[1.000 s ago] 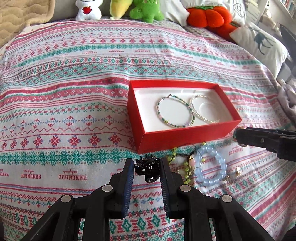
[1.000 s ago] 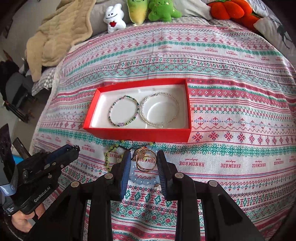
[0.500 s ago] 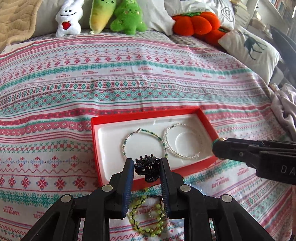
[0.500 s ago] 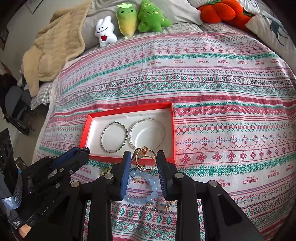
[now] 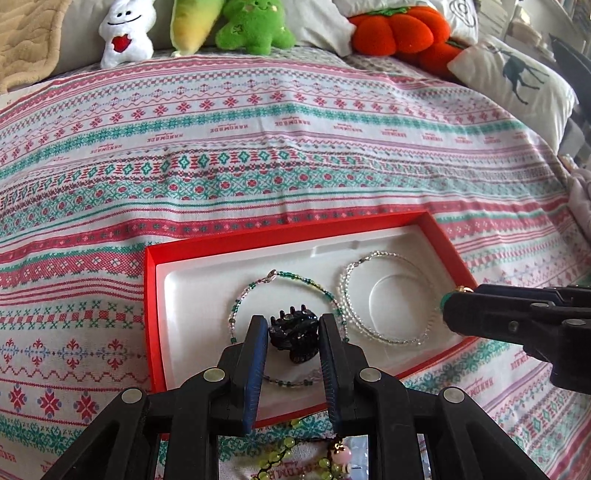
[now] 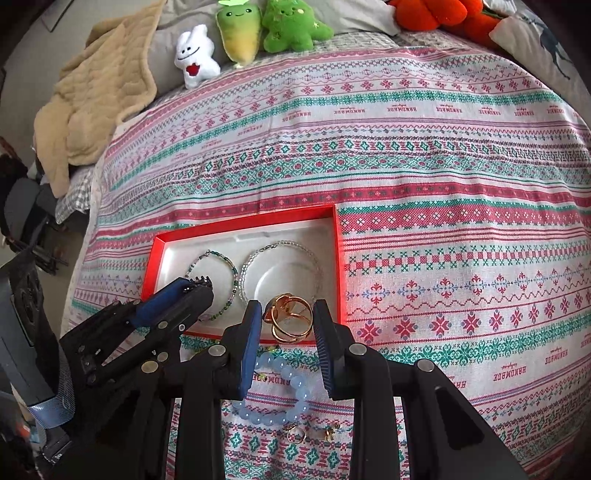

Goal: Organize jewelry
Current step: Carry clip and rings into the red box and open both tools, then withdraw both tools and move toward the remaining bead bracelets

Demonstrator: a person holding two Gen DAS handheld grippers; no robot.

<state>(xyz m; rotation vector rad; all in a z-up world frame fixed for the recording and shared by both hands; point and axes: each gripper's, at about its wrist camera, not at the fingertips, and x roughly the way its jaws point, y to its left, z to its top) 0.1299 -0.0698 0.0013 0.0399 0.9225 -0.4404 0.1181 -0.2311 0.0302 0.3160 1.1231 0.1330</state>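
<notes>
A red jewelry box point(image 5: 149, 317) with a white liner lies on the patterned bedspread; it also shows in the right wrist view point(image 6: 338, 258). Inside lie a green beaded bracelet point(image 5: 317, 287) and a clear beaded bracelet point(image 5: 384, 338). My left gripper point(image 5: 293, 332) is shut on a black hair claw clip point(image 5: 293, 334), held over the box's left part. My right gripper point(image 6: 286, 319) is shut on a gold ring point(image 6: 290, 319), held over the box's front right corner. A light blue bead bracelet point(image 6: 275, 397), a small gold ring point(image 6: 296, 435) and a yellow-green bead bracelet point(image 5: 295, 458) lie in front of the box.
Plush toys point(image 6: 255, 33) and an orange pumpkin cushion point(image 5: 391, 31) line the head of the bed. A beige blanket point(image 6: 96, 107) lies at the far left and a deer-print pillow point(image 5: 517, 81) at the far right.
Both grippers have moved forward with their items, from above the loose jewelry in front of the box to over the box itself.
</notes>
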